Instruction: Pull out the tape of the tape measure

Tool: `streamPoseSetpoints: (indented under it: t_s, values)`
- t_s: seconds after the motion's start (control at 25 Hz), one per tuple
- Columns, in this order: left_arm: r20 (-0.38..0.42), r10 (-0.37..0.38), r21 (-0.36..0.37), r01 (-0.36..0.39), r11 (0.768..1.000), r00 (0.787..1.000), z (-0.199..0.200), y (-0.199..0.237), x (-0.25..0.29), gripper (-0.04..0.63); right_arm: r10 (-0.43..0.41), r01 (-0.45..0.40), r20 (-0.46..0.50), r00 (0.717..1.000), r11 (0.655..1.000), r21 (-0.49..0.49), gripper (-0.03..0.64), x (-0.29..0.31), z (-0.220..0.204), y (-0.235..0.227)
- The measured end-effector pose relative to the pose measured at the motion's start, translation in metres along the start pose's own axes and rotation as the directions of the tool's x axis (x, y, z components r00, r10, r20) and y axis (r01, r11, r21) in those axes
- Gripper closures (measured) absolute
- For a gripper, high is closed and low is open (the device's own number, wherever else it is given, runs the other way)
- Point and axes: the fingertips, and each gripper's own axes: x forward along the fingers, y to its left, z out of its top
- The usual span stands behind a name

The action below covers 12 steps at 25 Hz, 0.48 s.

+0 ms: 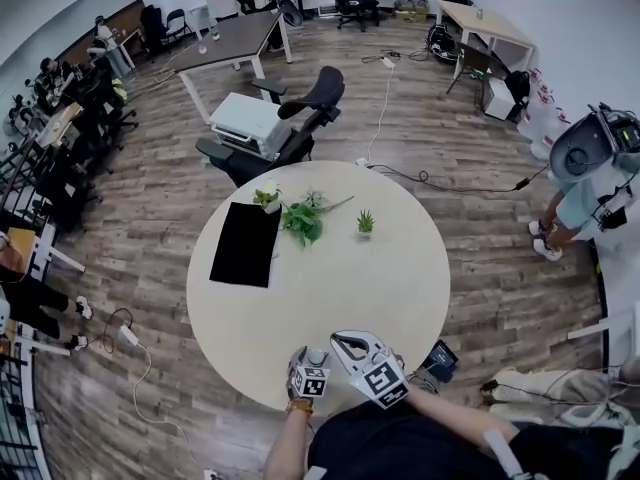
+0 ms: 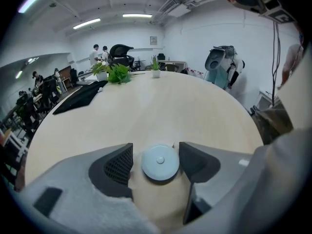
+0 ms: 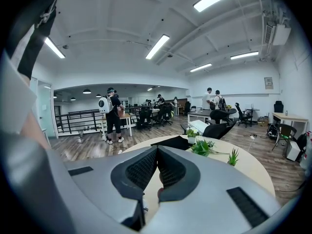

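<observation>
Two grippers, one small job, and right now it's all about getting a decent hold first. The round pale-grey plastic tape measure [image 2: 160, 162] (the disc kind with a button in the middle) lies flat on the round beige table [image 2: 161, 101], towards the person's side of it. It sits right between the jaws of the left gripper [image 2: 155, 161]. Those jaws stand wide apart, one on either side of the disc, with nothing pinched yet. One pad looks just beside the rim, the other a bit off it. The right gripper [image 3: 157, 165] has its jaws pressed together with nothing in them, and it points out across the table and the room.

My take on doing this well: centre the disc between the left pads and squeeze on the rim, not over the button, since I'd guess pressing that retracts the tape. Smooth round plastic probably wants to squirt out, so close square-on and low. A tiny sliver at the far side of the rim might be the tab, but it's too small to say. The right gripper would need to open, nip that tab, then pull level with the table while the left pins the case.
</observation>
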Motion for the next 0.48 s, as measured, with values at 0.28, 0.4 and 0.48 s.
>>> streamPoseSetpoints:
  t_s: [0.28, 0.4, 0.48]
  values:
    - [-0.001, -0.063, -0.038, 0.063, 0.997, 0.998, -0.0001, -0.0066, 0.0048, 0.337, 0.010, -0.010, -0.007, 1.000, 1.000, 0.000, 0.617, 0.0060, -0.0050, -0.0003]
    - [-0.007, -0.075, -0.030, 0.074, 0.997, 0.997, 0.0016, -0.0069, 0.0045, 0.336, 0.011, -0.011, -0.011, 1.000, 1.000, 0.003, 0.616, 0.0074, -0.0062, -0.0005]
    - [-0.012, -0.081, -0.029, 0.081, 0.996, 0.997, 0.0011, -0.0081, 0.0043, 0.337, 0.011, -0.011, -0.014, 1.000, 1.000, 0.002, 0.617, 0.0071, -0.0067, 0.0006]
